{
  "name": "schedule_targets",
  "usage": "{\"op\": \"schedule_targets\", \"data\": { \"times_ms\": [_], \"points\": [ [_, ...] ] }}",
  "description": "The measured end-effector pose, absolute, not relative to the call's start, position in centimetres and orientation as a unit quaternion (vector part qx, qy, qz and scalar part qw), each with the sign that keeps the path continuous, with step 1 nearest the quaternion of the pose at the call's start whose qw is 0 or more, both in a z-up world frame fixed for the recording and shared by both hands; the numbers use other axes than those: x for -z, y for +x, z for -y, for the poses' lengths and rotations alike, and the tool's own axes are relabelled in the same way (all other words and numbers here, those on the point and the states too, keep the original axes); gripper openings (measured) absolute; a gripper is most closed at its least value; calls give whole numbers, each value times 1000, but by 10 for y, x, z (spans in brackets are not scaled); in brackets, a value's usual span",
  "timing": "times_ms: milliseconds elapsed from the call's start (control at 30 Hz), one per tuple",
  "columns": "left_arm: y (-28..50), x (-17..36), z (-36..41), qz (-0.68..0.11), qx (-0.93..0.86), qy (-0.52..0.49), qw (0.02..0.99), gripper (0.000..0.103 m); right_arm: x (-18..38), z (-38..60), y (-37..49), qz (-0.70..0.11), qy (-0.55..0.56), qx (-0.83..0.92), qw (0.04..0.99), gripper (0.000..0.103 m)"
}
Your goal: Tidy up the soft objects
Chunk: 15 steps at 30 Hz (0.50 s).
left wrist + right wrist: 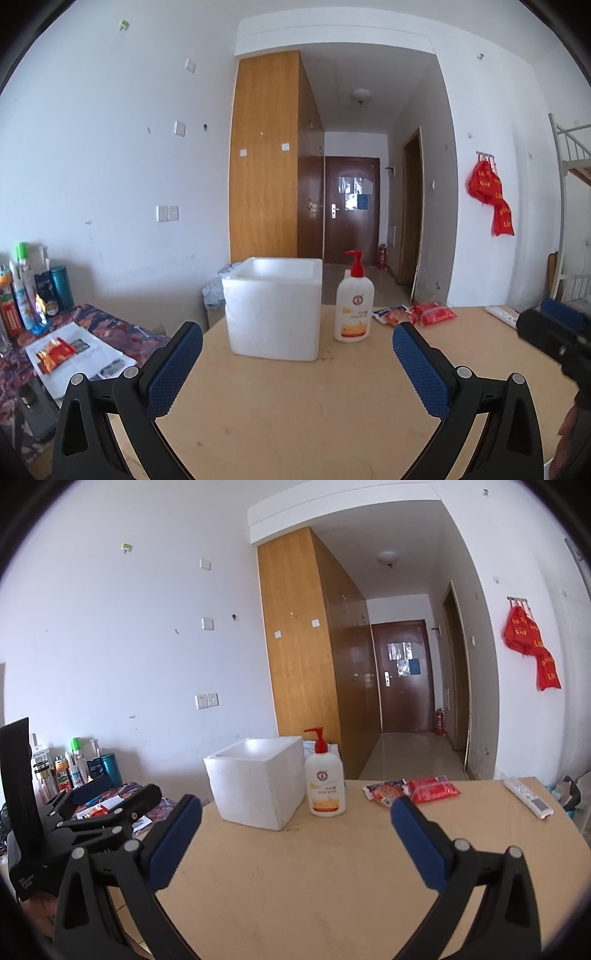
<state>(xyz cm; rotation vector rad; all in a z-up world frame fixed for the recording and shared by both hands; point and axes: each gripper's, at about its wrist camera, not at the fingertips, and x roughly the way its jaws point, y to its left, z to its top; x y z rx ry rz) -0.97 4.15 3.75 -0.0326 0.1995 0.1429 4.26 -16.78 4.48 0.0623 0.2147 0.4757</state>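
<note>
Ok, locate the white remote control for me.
The white remote control lies flat at the wooden table's far right edge in the right wrist view, right of the red soft packet.

pump lotion bottle (325, 786), remote control (528, 798), wooden wardrobe (264, 158), table (314, 878)

Both cameras sit low over a tan table (295, 406), each looking forward between its own two blue-padded fingers toward the far hallway. The left wrist view faces a white foam box (273, 306) nearly head-on; the right wrist view stands further right and sees the same box (258, 781) left of centre. Both share the pump bottle (353, 301), the red packets (432, 788) and the hallway door (351, 206). Each view catches the other gripper at its edge.
</note>
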Motion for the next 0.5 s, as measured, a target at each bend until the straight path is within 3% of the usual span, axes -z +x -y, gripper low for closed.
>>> {"op": "schedule_targets", "data": {
  "times_ms": [500],
  "points": [
    [-9, -35, -34, -109, -63, -13, 992, 103, -41, 174, 34, -102, 25, -229, 968, 103]
  ]
}}
